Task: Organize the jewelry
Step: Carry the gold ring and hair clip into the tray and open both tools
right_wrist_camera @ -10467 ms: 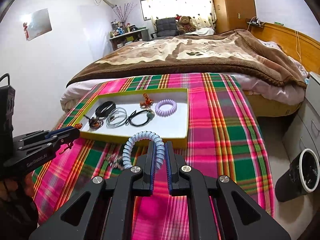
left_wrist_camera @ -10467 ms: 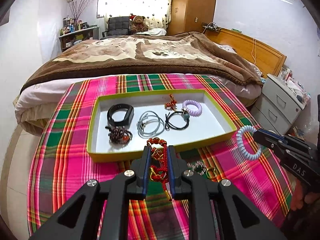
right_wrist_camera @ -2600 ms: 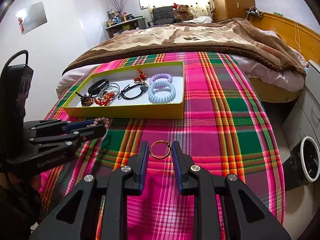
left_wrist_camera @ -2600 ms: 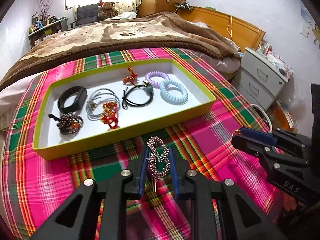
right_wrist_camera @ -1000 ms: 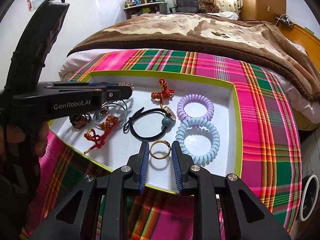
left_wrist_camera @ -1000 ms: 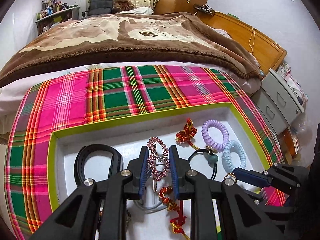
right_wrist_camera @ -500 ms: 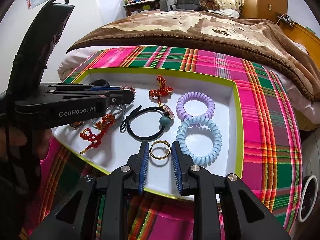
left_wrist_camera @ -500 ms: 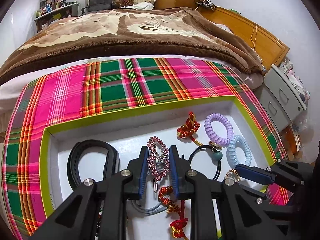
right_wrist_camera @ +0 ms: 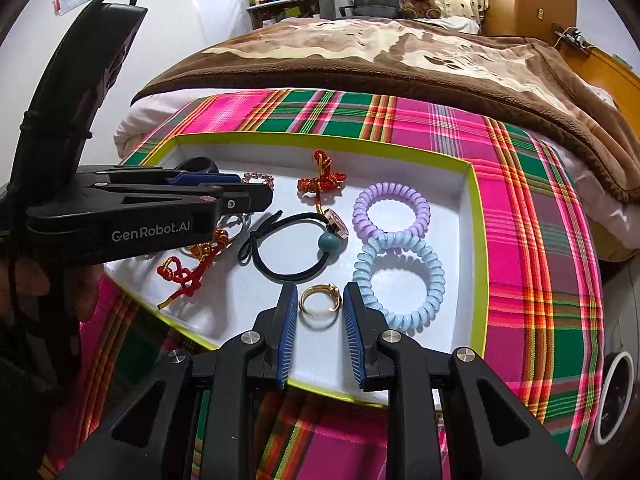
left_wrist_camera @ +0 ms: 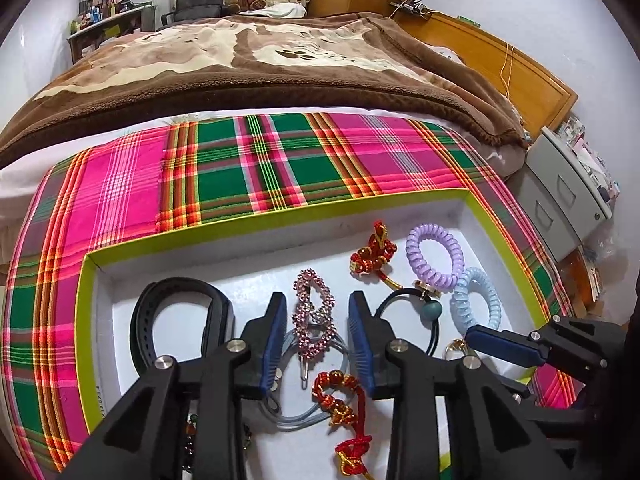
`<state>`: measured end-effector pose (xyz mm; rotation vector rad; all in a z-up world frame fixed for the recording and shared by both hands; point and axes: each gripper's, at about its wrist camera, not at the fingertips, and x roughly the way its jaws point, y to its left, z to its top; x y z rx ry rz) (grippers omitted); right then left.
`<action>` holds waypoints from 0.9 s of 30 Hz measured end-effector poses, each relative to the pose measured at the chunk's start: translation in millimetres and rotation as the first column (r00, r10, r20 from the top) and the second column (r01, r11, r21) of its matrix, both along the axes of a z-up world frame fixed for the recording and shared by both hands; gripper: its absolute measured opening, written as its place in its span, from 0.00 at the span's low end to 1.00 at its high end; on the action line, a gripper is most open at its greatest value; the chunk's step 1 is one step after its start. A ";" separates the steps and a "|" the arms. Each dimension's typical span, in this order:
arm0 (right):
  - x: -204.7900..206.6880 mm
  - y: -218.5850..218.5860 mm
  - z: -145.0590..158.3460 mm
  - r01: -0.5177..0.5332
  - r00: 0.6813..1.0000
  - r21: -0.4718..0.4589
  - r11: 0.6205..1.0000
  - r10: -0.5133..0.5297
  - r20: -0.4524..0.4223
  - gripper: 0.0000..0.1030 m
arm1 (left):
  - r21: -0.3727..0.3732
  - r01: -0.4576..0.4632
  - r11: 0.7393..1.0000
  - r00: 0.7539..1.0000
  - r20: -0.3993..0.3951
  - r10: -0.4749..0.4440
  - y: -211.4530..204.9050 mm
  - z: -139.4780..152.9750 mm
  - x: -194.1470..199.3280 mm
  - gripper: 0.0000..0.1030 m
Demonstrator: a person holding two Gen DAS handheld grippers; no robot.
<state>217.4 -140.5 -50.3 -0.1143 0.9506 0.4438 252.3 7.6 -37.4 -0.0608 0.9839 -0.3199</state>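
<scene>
1. Jewelry all lying inside green-rimmed tray (right_wrist_camera: 478, 240) on plaid cloth (right_wrist_camera: 540, 240); nothing visible loose on the cloth, so probably near the end of the task
2. Left gripper (left_wrist_camera: 317, 300): jaws parted wider than rhinestone hair clip (left_wrist_camera: 314, 312), gripping nothing; clip resting free between the pads, partly on grey hair ties (left_wrist_camera: 296, 420), with black wristband (left_wrist_camera: 176, 286) at 9 o'clock and red knotted cord (left_wrist_camera: 340, 400) at 6 o'clock
3. Right gripper (right_wrist_camera: 320, 289): jaws likewise apart, narrow gaps on both sides of gold ring (right_wrist_camera: 305, 299), holding nothing; ring flat on the tray floor near the 6 o'clock rim, blue coil hair tie (right_wrist_camera: 436, 276) at 3 o'clock of it, black elastic with teal bead (right_wrist_camera: 329, 242) at 12 o'clock
4. Step in hand, by the look of it: letting go and backing out
5. Spread both pairs of pads a little wider before moving, so no pad drags a piece along
6. Lift straight up first, then pull back toward 6 o'clock, clearing the near rim without knocking it
7. Watch the left pads near the grey ties and red cord: easy to snag
8. Keep the two grippers apart while leaving, left one sitting close at 9 o'clock in the right wrist view
</scene>
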 end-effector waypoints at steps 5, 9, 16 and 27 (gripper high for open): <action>0.7 -3.1 -0.6 0.010 1.000 0.008 1.000 -0.010 -0.002 0.31 | -0.004 0.000 1.000 1.000 0.004 0.000 -1.2 2.4 -2.4 0.35; -1.2 -4.3 1.6 0.012 1.000 0.010 1.000 -0.012 0.006 0.31 | -0.001 -0.004 1.000 1.000 0.012 0.004 -1.5 7.0 -5.6 0.38; -7.6 -8.0 9.2 0.026 0.999 0.025 0.999 -0.026 0.026 0.31 | 0.003 -0.020 1.000 0.999 0.036 0.019 1.5 20.2 -19.3 0.41; -31.2 -17.9 25.2 0.077 0.994 0.059 0.995 -0.081 0.068 0.32 | -0.022 -0.097 0.995 0.993 0.064 0.098 12.9 34.6 -70.8 0.43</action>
